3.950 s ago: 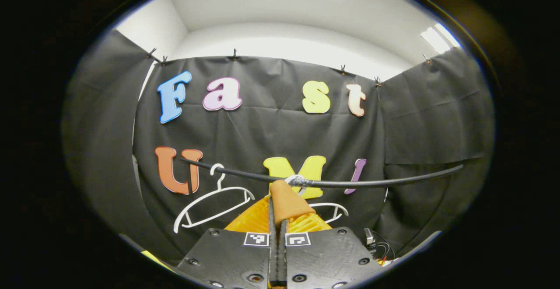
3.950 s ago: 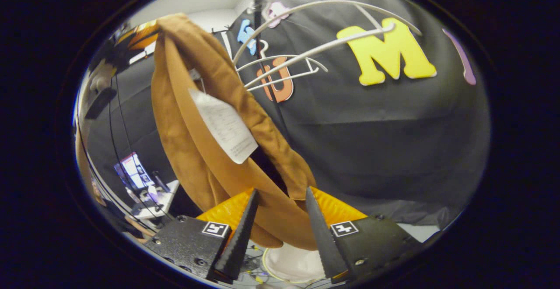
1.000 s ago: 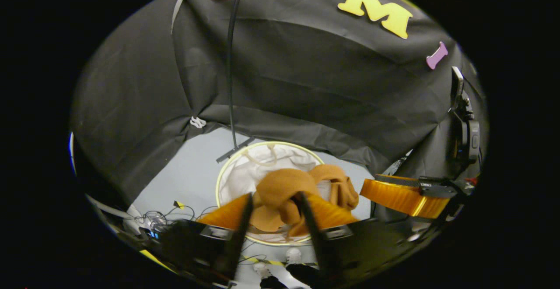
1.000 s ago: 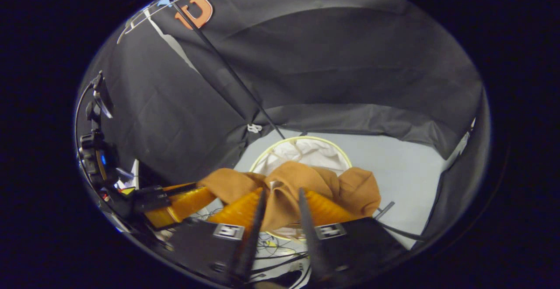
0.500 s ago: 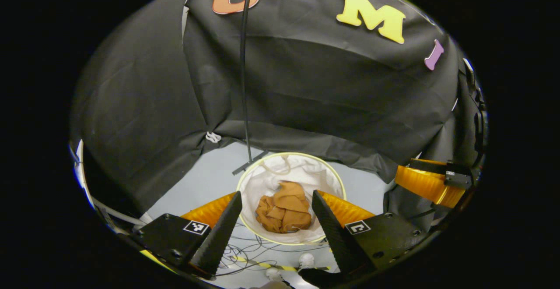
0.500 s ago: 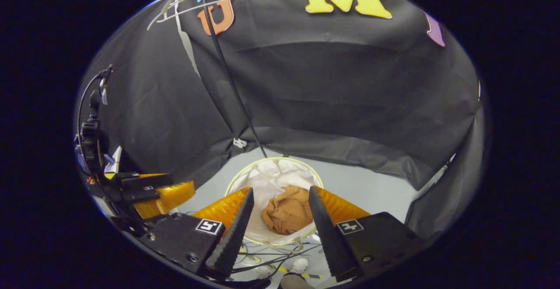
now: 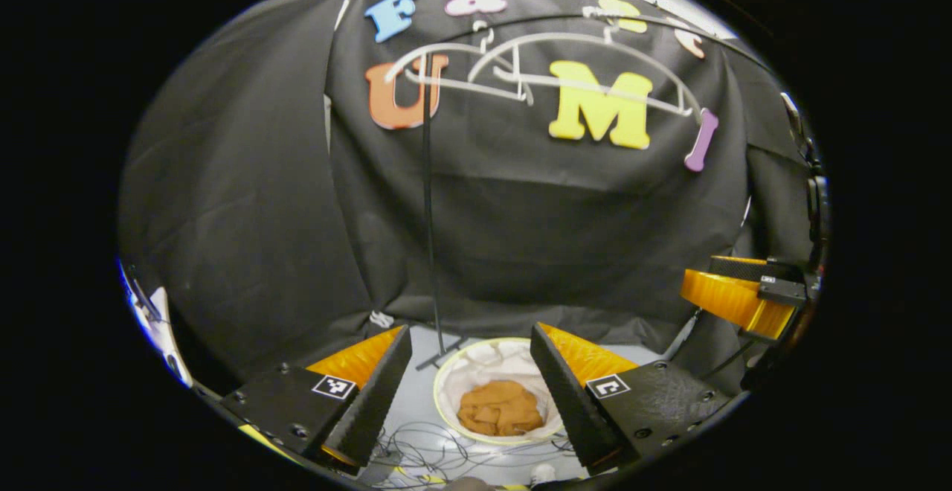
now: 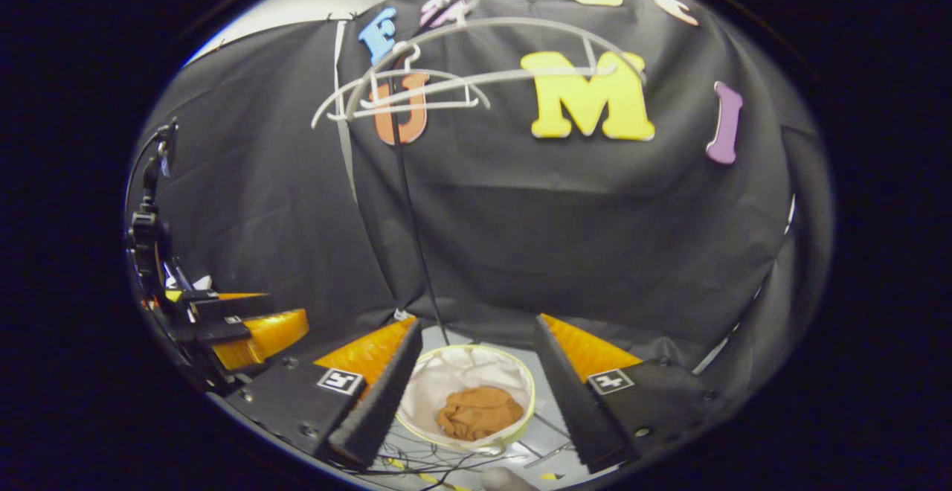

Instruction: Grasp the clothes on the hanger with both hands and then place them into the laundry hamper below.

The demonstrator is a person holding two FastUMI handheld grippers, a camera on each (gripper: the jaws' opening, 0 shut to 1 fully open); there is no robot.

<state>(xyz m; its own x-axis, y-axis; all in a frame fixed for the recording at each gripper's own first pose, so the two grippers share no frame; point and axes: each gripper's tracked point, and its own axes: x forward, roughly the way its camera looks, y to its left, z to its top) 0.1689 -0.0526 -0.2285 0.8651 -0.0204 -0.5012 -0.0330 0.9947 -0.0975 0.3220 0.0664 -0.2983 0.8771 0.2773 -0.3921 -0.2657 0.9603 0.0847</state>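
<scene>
A crumpled brown garment (image 7: 500,408) (image 8: 478,412) lies at the bottom of the round white laundry hamper (image 7: 448,390) (image 8: 429,392) on the floor. High above it two bare white hangers (image 7: 580,67) (image 8: 476,56) hang from a black rail. My left gripper (image 7: 471,402) stands open well above the hamper, nothing between its fingers. The right gripper (image 8: 474,408) is open too, also above the hamper and holding nothing. In the left gripper view the right gripper (image 7: 744,294) appears at the right edge; in the right gripper view the left gripper (image 8: 238,327) appears at the left.
A thin black stand pole (image 7: 430,201) (image 8: 409,208) runs from the rail down to a foot beside the hamper. Loose cables (image 7: 416,450) lie on the grey floor in front of the hamper. Black cloth walls close the booth on three sides.
Both grippers let go of the brown garment, which dropped into the hamper. Since then both have risen and tilted up, so the hamper looks smaller and the hangers have come into sight.
</scene>
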